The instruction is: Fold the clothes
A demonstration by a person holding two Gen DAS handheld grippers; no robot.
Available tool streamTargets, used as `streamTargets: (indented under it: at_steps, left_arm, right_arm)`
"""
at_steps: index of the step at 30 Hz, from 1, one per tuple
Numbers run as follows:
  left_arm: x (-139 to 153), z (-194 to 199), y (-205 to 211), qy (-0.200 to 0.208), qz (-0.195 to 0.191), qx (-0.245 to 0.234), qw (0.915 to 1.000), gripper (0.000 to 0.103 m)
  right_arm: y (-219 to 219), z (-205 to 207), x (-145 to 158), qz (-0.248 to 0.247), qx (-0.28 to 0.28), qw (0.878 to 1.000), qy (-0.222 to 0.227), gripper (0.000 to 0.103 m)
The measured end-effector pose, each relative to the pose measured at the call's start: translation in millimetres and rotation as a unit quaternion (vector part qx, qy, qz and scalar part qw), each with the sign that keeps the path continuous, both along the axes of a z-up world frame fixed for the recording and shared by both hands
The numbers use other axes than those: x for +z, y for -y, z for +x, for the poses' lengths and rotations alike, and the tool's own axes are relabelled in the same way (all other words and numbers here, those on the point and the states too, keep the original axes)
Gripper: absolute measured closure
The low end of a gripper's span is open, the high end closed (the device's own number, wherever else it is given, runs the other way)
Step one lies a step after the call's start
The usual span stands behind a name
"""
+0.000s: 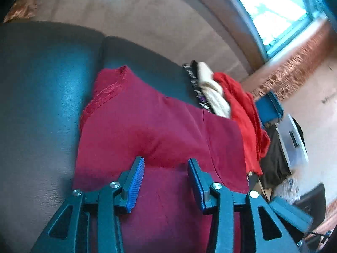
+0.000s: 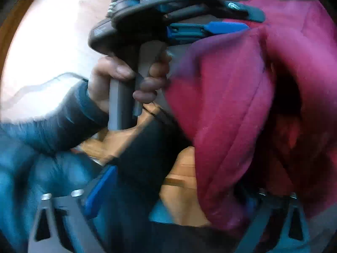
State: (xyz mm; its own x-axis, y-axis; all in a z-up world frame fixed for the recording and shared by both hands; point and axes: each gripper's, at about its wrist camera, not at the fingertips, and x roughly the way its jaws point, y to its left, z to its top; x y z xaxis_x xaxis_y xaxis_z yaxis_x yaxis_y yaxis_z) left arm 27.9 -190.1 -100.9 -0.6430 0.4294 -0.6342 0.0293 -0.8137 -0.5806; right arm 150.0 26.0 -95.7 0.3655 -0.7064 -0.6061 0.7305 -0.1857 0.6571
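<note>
A maroon shirt (image 1: 151, 126) lies spread on a dark leather couch seat (image 1: 38, 97), collar toward the backrest. My left gripper (image 1: 166, 164) hovers low over the shirt's near part, jaws open with blue pads, nothing between them. In the right wrist view the same maroon shirt (image 2: 242, 97) hangs in folds close to the lens and covers the right finger. The right gripper's left blue pad (image 2: 101, 189) shows, wide apart from the hidden one. The left gripper (image 2: 227, 27) appears at the top, held by a hand (image 2: 130, 80).
A pile of clothes, bright red (image 1: 246, 113), cream (image 1: 212, 92) and patterned (image 1: 195, 84), sits on the couch's right end. A clear plastic box (image 1: 292, 139) and blue bin (image 1: 271, 107) stand beyond. A window (image 1: 273, 10) is behind. Wooden floor (image 2: 185, 185) lies below.
</note>
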Motion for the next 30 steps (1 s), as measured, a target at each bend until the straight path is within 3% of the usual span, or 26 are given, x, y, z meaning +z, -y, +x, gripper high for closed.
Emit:
streamTargets:
  at_steps: [2,7,8,12,15,18,21,27,30]
  left_arm:
    - [0,2,-5,-0.006,-0.008,0.002,0.9999,0.064]
    - [0,11,13,-0.005,0.055,0.016,0.9984,0.064]
    - [0,14,16,-0.009,0.061,0.019,0.9979,0.064]
    - [-2,26,19,-0.024,0.062,0.031,0.9973,0.064]
    - [-1,26,15,-0.026,0.054,0.033,0.9977,0.062]
    - [2,30,14,-0.031,0.046,0.031,0.9980,0.059]
    - [2,33,13,-0.036,0.041,0.029,0.9981,0.059]
    - [-3,37,20,-0.046,0.053,0.025,0.9972,0.059]
    - [-5,38,23,-0.049,0.064,0.024,0.9965,0.060]
  right_arm:
    - [-10,0,4,-0.018,-0.026,0.999,-0.004,0.011]
    - [-26,-1,42,-0.052,-0.092,0.994,-0.015,0.010]
    - [-30,-1,50,-0.060,-0.107,0.992,-0.019,0.003]
    - [-66,-15,81,-0.106,-0.209,0.971,-0.049,0.000]
    - [-78,-42,79,-0.093,-0.302,0.948,-0.037,0.000]
    - [-79,-81,69,-0.081,-0.343,0.936,-0.018,0.000]
    - [-72,-105,64,-0.069,-0.365,0.928,-0.009,0.000]
    - [-25,-126,21,-0.029,-0.360,0.931,0.057,0.000]
    - [-12,-120,27,-0.008,-0.349,0.937,0.004,0.000]
